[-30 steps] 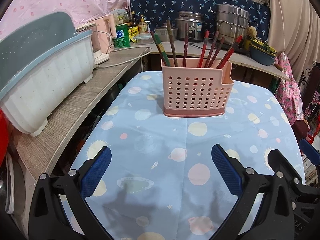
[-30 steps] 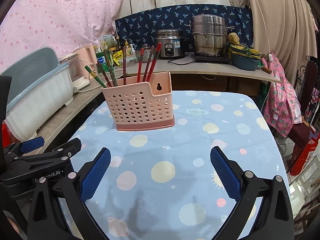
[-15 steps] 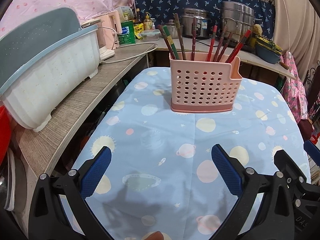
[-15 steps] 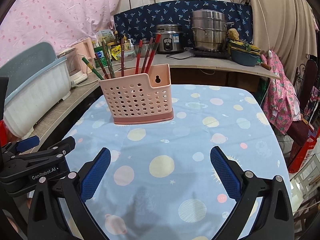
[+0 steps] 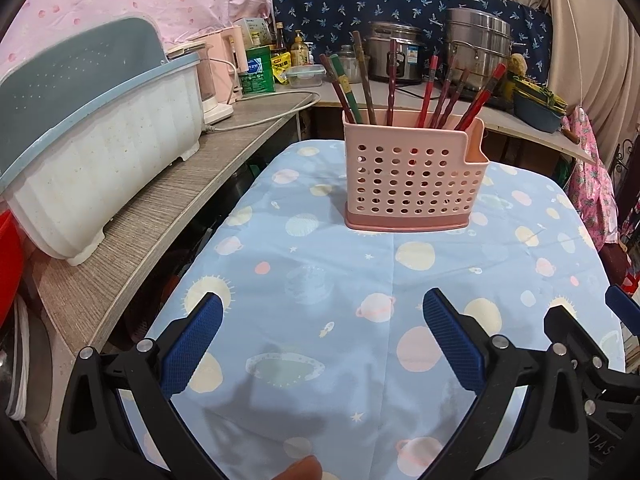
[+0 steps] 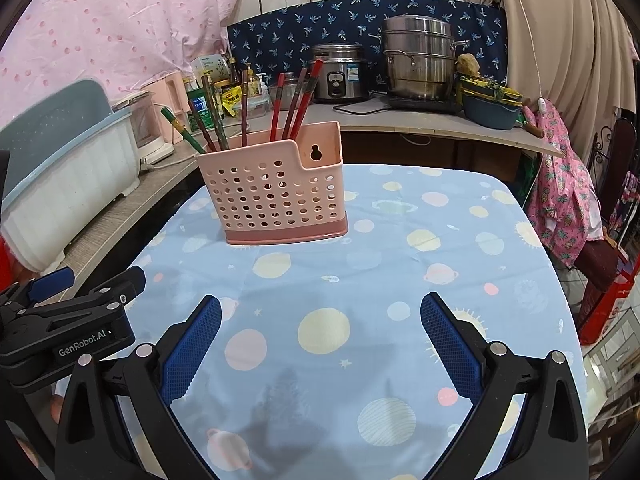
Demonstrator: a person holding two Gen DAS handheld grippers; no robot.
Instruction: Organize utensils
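A pink perforated utensil holder (image 5: 412, 184) stands upright on the blue planet-print tablecloth (image 5: 340, 280); it also shows in the right wrist view (image 6: 276, 192). Several red, brown and green chopsticks (image 5: 400, 80) stand in it, also seen in the right wrist view (image 6: 256, 108). My left gripper (image 5: 322, 312) is open and empty, low over the cloth, well short of the holder. My right gripper (image 6: 320, 314) is open and empty, beside the left one. The left gripper's body shows at the left of the right wrist view (image 6: 72, 320).
A white and blue dish rack (image 5: 92, 140) sits on the wooden counter (image 5: 160, 216) to the left. A rice cooker (image 6: 340, 72), a steel steamer pot (image 6: 420, 60), bottles and a kettle stand on the back counter. A pink garment (image 6: 564, 184) hangs at the right.
Both grippers have drawn back and tilted slightly, so the holder sits lower and a little farther in both views. Both stay open and empty.
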